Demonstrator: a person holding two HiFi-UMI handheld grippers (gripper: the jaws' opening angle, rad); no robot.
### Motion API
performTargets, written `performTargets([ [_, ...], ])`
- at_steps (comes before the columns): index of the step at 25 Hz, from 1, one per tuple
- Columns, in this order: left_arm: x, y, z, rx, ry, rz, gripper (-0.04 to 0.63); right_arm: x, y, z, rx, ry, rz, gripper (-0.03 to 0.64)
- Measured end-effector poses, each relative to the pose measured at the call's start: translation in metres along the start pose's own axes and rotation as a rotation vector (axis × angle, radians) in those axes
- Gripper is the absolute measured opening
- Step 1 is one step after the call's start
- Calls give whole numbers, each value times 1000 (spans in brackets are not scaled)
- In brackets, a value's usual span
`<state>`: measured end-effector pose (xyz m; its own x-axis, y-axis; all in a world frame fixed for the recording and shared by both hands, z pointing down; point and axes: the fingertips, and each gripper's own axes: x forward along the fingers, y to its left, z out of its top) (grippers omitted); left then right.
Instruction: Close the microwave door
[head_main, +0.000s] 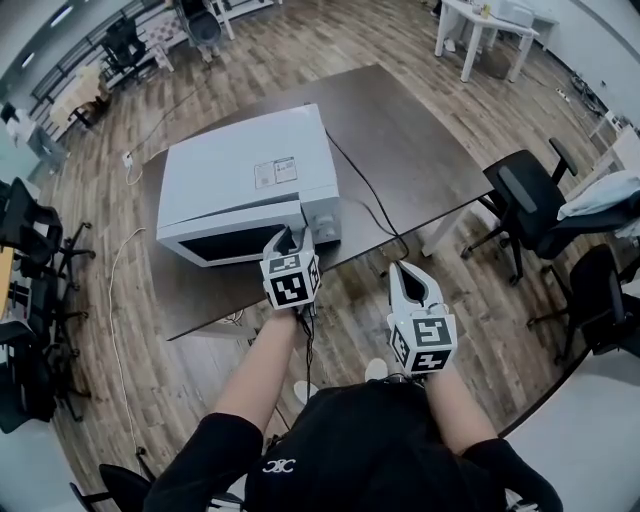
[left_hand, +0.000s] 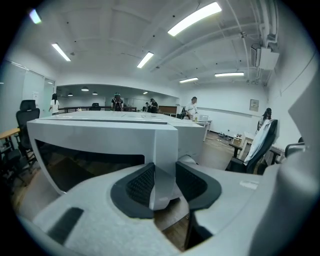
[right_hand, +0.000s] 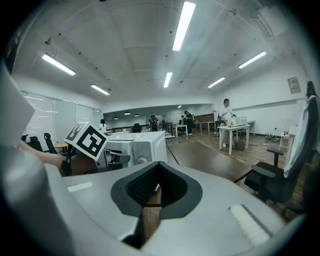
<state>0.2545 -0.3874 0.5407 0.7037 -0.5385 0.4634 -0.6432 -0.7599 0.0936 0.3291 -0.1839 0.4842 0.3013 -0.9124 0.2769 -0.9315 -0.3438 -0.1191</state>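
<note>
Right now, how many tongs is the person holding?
2. The left tongs clamp the edge of the microwave door; the right tongs are shut and empty above the floor beside the table. None seems hidden.

The left claw (head_main: 290, 240) hides part of the microwave door (head_main: 222, 243); the top label (head_main: 275, 172) looks illegibly small.

Microwave (head_main: 245, 165): smooth matt pale-grey casing; door (head_main: 225, 243), dark glossy window. Table (head_main: 400, 150): matt dark wood. Floor (head_main: 330, 30): wood planks, slight sheen.
</note>
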Motion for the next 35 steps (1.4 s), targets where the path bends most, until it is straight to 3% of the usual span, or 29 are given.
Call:
performTargets([
  [13,11,2,6,-6,-27,36,144,27,-12,15,-16,-14,38,9],
  [23,17,4,11,-1,-42,6,150,21,-7,20,-34,-20,30,9],
  [29,-10,4,19,37,-89,9,150,18,7,28,3,-46,44,8],
  [33,-49,10,26,17,-137,19,25,18,23,36,-16,-69,50,8],
  [35,-70,11,27,21,-153,12,10,17,34,41,-26,-94,63,8],
])
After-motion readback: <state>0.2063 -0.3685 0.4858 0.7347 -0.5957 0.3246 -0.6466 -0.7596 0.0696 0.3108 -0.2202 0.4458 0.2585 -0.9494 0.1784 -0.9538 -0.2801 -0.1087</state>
